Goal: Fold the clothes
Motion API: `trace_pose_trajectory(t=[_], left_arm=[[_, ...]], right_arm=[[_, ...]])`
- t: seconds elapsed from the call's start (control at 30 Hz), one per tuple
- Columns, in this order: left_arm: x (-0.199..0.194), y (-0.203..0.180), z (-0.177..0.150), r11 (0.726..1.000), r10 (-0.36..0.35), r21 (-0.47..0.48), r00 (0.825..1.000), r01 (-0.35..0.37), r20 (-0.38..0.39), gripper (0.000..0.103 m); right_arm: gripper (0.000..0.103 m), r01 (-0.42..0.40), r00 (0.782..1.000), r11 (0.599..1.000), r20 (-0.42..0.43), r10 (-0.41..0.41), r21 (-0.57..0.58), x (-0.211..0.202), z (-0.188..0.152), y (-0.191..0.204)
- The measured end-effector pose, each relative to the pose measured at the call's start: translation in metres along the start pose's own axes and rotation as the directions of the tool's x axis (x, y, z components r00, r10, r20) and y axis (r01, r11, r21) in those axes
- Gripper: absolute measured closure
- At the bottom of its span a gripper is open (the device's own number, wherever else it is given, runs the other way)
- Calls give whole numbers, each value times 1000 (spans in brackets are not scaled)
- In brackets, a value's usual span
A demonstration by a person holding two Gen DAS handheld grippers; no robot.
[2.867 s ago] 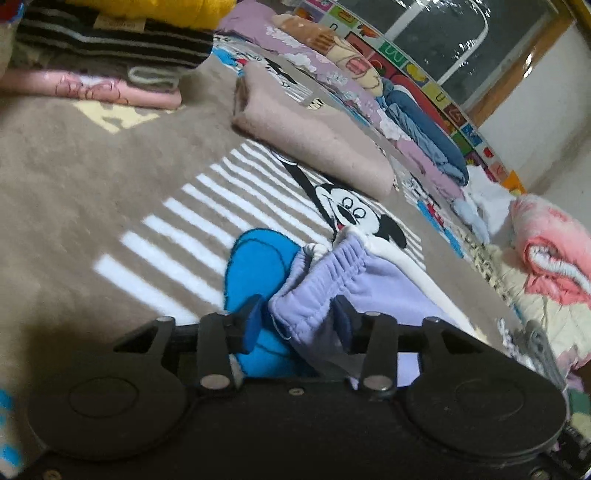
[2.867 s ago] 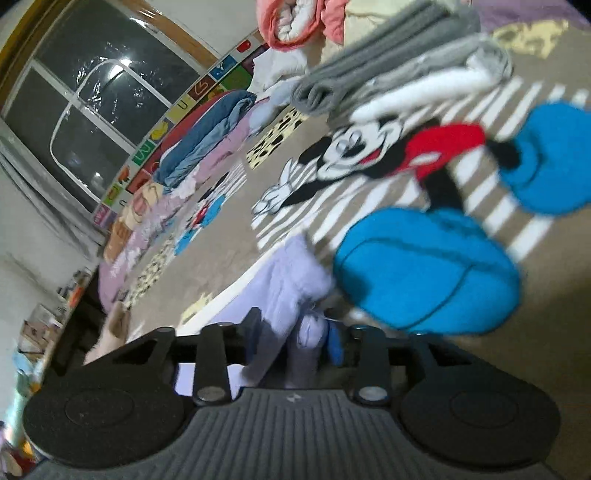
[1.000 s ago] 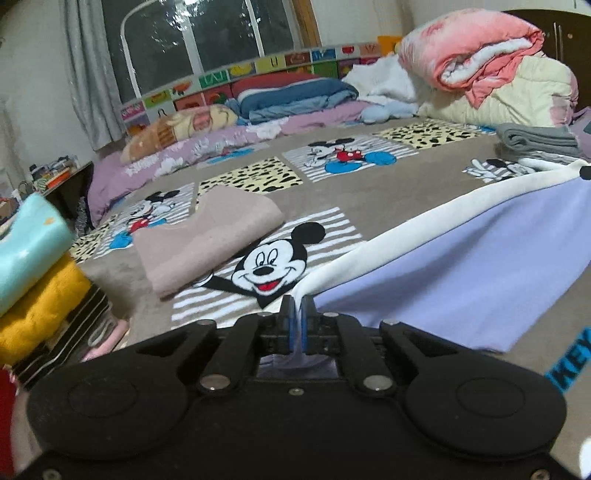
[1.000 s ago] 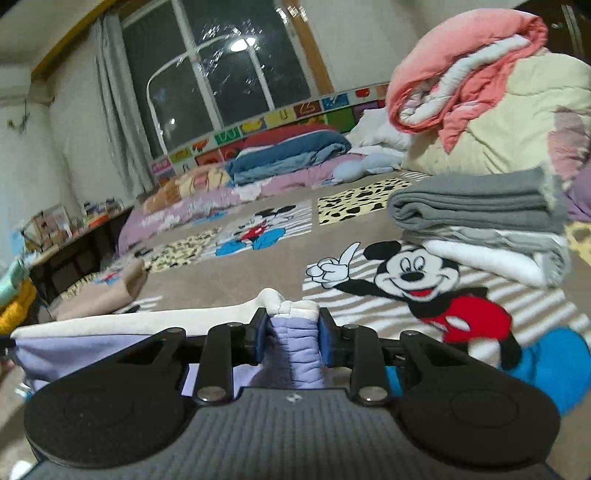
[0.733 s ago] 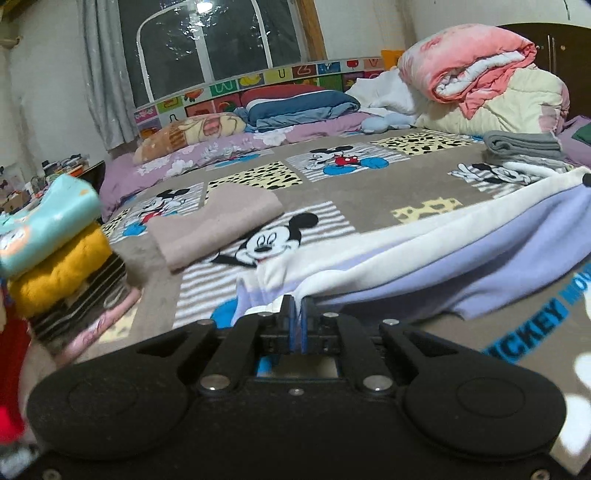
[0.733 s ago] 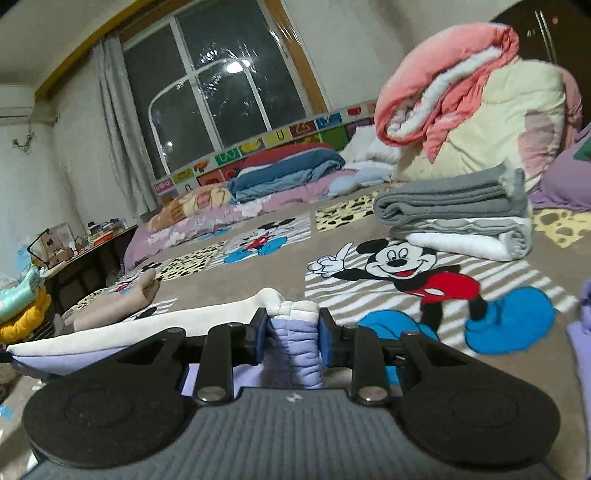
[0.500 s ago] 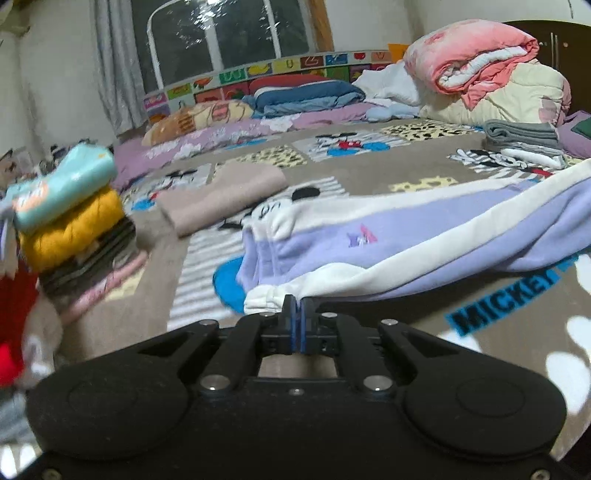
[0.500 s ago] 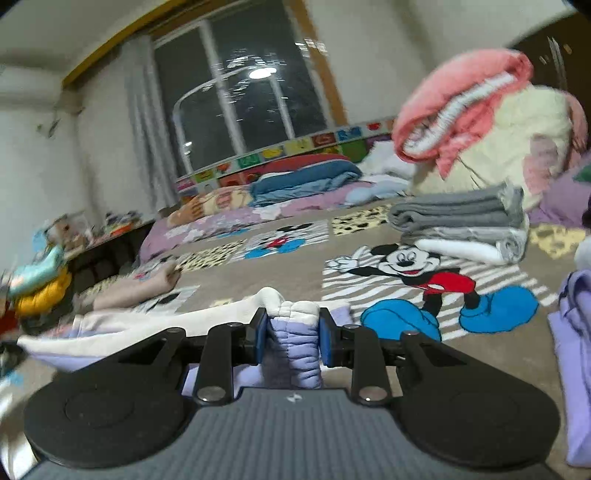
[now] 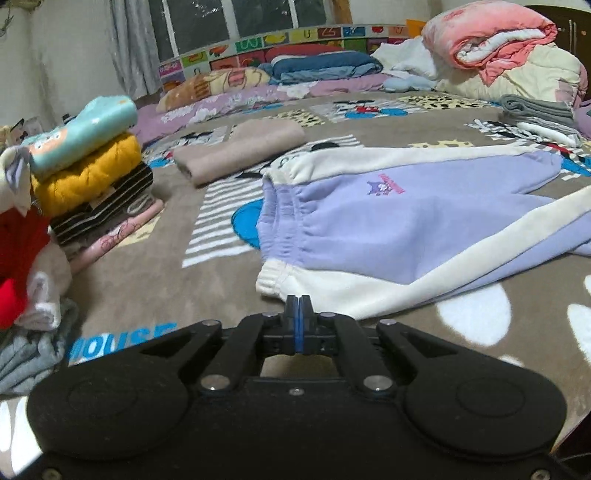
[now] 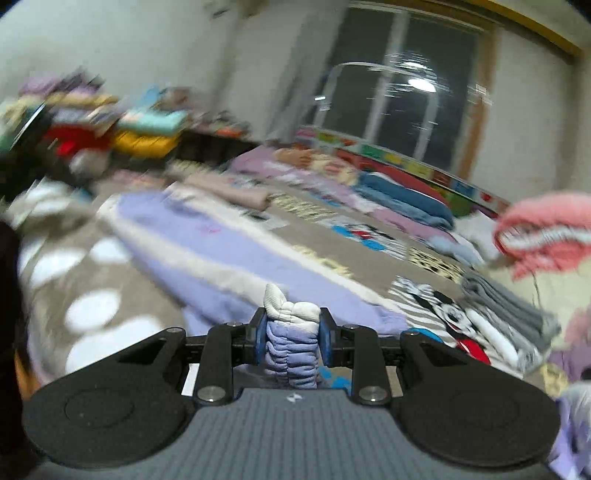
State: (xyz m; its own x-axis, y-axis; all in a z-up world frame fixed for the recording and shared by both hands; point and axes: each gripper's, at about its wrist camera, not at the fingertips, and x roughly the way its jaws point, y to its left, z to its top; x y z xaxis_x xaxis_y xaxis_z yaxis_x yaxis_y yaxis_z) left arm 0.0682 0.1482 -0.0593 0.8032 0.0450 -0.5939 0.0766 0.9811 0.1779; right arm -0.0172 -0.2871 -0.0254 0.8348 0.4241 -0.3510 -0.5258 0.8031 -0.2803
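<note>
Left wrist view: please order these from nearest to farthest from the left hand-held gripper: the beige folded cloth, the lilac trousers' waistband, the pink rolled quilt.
Measured from the shut left hand-held gripper:
1. Lilac trousers' waistband, just ahead of the tips, slightly left.
2. Beige folded cloth, further up the blanket, left of centre.
3. Pink rolled quilt, far back at the upper right, on a cream quilt.

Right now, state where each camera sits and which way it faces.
Left wrist: on the left gripper, shut and empty, low over the blanket, facing the purple pants and the window wall.
Right wrist: on the right gripper, clamped on the pants' cuffs, tilted and blurred, facing the same wall.
Shared: pants, beige folded cloth, pink quilt.
</note>
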Motion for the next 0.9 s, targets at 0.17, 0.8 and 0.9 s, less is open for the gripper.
trace_pose_trajectory(t=[0.17, 0.8, 0.9], left_arm=[[-5, 14, 3, 993, 12, -121, 999, -17, -39, 103], [25, 33, -10, 417, -60, -907, 994, -59, -92, 51], [23, 24, -14, 419, -53, -907, 996, -45, -74, 51]], right_arm=[[73, -107, 991, 976, -100, 89, -188, -13, -2, 34], [41, 26, 971, 845, -213, 105, 535, -41, -5, -41], [41, 68, 972, 566, -182, 147, 821, -28, -35, -61]])
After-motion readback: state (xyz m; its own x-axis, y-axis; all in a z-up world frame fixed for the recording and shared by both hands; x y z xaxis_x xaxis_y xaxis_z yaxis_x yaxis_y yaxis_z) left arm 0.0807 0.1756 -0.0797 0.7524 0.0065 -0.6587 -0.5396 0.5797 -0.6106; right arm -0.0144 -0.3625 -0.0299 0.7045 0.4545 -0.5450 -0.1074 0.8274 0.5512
